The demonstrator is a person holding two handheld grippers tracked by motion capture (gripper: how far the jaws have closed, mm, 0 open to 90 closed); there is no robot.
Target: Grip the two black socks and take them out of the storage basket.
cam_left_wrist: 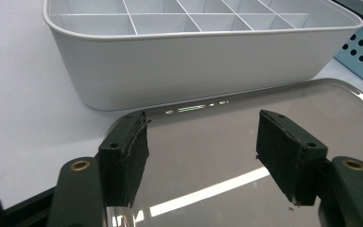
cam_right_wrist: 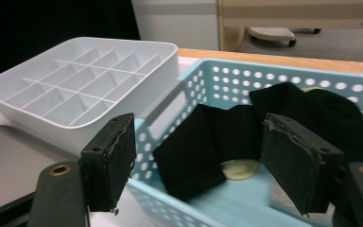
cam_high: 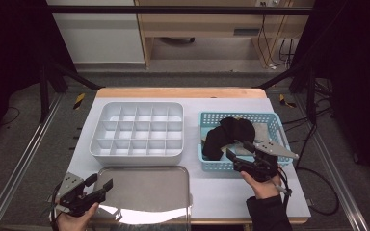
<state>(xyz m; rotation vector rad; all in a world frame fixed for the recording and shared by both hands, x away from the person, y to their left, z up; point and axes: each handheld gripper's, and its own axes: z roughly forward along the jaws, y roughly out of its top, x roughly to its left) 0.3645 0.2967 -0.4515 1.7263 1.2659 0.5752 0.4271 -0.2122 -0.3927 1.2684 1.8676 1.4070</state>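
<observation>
Now | right tool [cam_high: 237,150]: jaws apart, empty, over near rim of blue basket [cam_high: 208,166] holding black cloth [cam_high: 226,134] | left tool [cam_high: 99,184]: jaws apart, empty, over steel tray [cam_high: 164,185] at desk's near edge

The white table [cam_high: 284,192] carries a divided organiser [cam_high: 137,130], blue basket [cam_high: 265,118] and seemingly metal tray [cam_high: 144,190].

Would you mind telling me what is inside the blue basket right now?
The blue basket holds a heap of black cloth, with a pale yellowish item peeking out underneath. The cloth covers most of that item and of the basket's floor, so anything else there stays hidden.
</observation>
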